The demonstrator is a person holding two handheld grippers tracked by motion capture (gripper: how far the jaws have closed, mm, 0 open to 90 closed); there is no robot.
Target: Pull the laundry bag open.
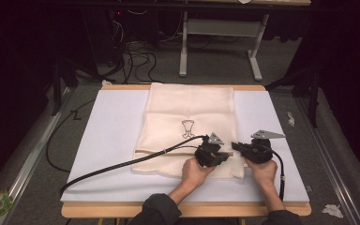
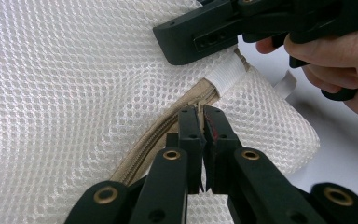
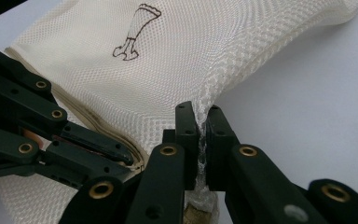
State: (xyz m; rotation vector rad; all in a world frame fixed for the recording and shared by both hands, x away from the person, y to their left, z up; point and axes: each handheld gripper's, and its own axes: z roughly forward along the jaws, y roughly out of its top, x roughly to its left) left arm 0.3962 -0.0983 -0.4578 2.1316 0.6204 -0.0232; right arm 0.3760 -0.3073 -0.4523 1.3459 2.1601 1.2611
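Where legible, mesh bag (image 1: 187, 126) bears emblem (image 3: 131, 33).

mesh bag (image 1: 187, 126): 1 | grippers: 2 — left gripper (image 1: 226, 156), right gripper (image 1: 235, 145) | table (image 1: 112, 122): 1

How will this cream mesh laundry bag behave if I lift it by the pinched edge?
The cream mesh laundry bag will probably drape limply: its netting already puckers into a ridge where the right hand-held gripper pinches it. It looks light, lying flat and thin on the white table pad. The open weave should grip well, though it may snag.
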